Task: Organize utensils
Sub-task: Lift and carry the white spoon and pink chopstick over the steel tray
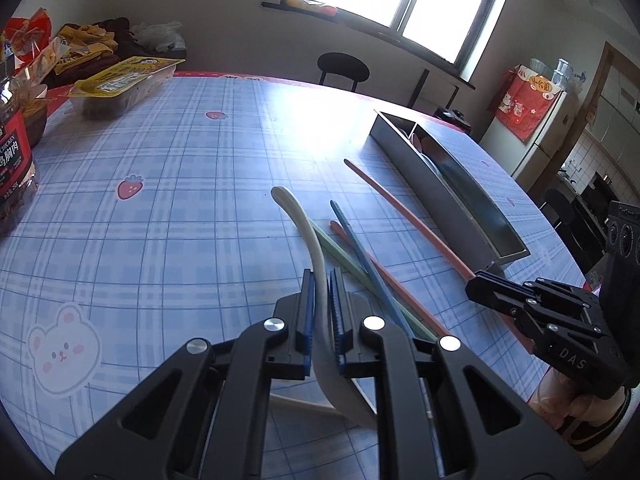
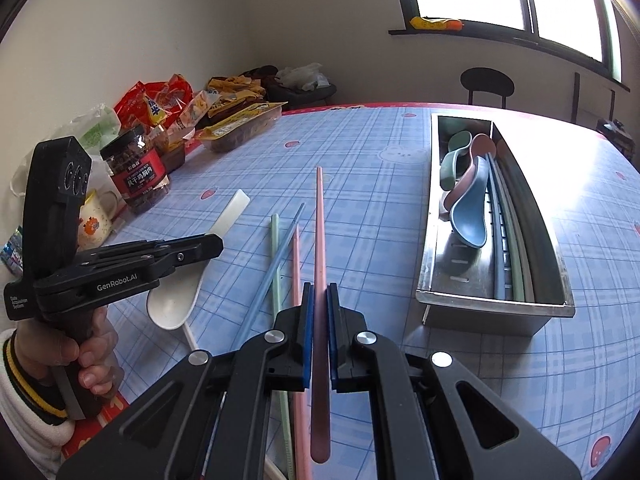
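Note:
My left gripper (image 1: 321, 280) is shut on the handle of a white spoon (image 1: 308, 236); it also shows in the right wrist view (image 2: 172, 300), bowl near the table. My right gripper (image 2: 319, 296) is shut on a pink chopstick (image 2: 319, 240), seen in the left wrist view (image 1: 404, 216) pointing toward the tray. Loose green (image 1: 340, 254), blue (image 1: 360, 248) and pink (image 1: 400, 292) chopsticks lie crossed on the table. A steel utensil tray (image 2: 496, 304) holds blue (image 2: 470, 216), brown and green spoons and several chopsticks.
The round table has a blue plaid cloth (image 1: 160, 200). Snack bags, a food tray (image 1: 124, 84) and a red-labelled jar (image 2: 140, 172) crowd its far left. A mug (image 2: 94, 220) stands by the jar. A black stool (image 1: 342, 68) stands beyond the table.

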A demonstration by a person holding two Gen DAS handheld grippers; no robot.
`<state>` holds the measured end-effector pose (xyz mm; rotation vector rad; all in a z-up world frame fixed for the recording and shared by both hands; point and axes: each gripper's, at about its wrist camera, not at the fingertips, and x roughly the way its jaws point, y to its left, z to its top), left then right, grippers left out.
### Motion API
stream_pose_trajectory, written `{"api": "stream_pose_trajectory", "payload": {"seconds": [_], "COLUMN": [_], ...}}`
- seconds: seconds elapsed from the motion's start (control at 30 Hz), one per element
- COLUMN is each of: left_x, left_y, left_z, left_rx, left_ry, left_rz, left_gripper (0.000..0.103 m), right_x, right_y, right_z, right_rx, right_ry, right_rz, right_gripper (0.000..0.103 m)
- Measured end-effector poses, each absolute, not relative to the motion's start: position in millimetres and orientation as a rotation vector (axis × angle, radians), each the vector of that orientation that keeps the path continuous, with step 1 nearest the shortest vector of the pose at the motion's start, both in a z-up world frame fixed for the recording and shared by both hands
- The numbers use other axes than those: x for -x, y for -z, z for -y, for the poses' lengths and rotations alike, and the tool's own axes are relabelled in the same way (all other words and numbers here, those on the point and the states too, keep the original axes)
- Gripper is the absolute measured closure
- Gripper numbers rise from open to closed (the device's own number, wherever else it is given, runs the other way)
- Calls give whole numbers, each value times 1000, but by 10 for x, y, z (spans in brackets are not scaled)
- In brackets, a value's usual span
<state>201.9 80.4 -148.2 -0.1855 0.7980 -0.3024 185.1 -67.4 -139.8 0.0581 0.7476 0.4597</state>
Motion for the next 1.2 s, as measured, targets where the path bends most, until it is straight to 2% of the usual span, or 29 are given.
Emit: {"api": "stream_pose_trajectory", "payload": {"seconds": [0.63,0.8,0.93,1.03,1.2], "left_x": [-1914,-1971,-2002,-2044,-2237], "left_y": [1426,1439,1319,1173,953], "left_z": [-904,-1004,-984,-875,-492], "left_rx": [222,294,326,328,271], "left_ry": [255,242,236,250,297], "left_rz": [-741,-757,-751,-744,-729], "left_gripper": [91,91,91,91,91], "right_x": [-1825,-2006,-2189,-2299,-2459], "right_y": [1351,1126,885,917,1079], "right_z": [985,1226,1373,1564,1873], "right_rx": [-230,-321,-294,-347,-447], "right_ry": [-489,-524,-470,-432,-394], "right_rz": [-687,-653,-565,-533,-593], "right_gripper": [96,96,96,96,96]}}
